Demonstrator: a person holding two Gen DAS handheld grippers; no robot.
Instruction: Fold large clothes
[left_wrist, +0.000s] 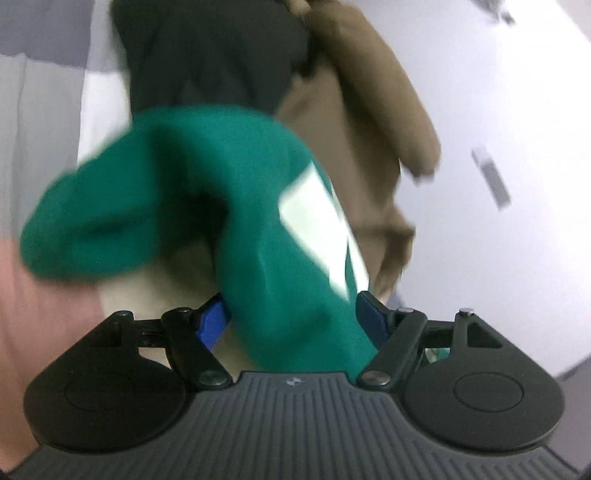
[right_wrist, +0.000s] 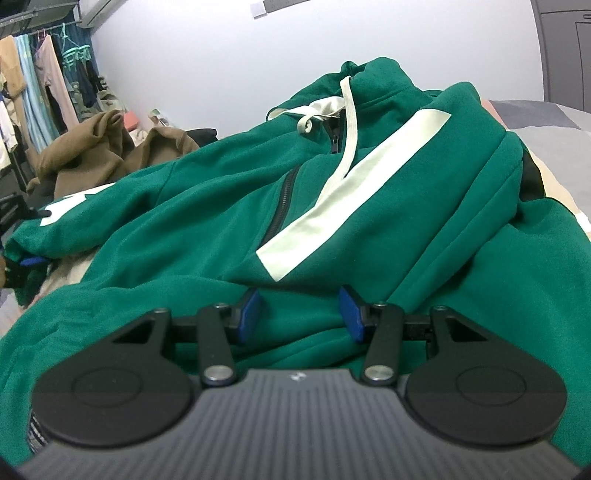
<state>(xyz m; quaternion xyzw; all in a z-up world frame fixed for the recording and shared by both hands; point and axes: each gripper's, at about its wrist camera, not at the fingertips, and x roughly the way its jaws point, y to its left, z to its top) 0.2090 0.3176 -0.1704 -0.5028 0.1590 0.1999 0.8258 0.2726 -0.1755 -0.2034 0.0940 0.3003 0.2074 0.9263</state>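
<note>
Holding a sleeve (left_wrist: 177, 192) in my left gripper (left_wrist: 291, 321), jaws wide around it; right gripper (right_wrist: 301, 314) half-open, empty over the green hoodie (right_wrist: 229, 206) lying on the bed. Folding barely begun.

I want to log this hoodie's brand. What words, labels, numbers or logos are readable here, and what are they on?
No readable text anywhere.
Green hoodie: white stripe is plain; the white print on the sleeve is cut off and illegible.
Small emblem on the right claw's body: too small to read.
Wall plate: no legible marking.
</note>
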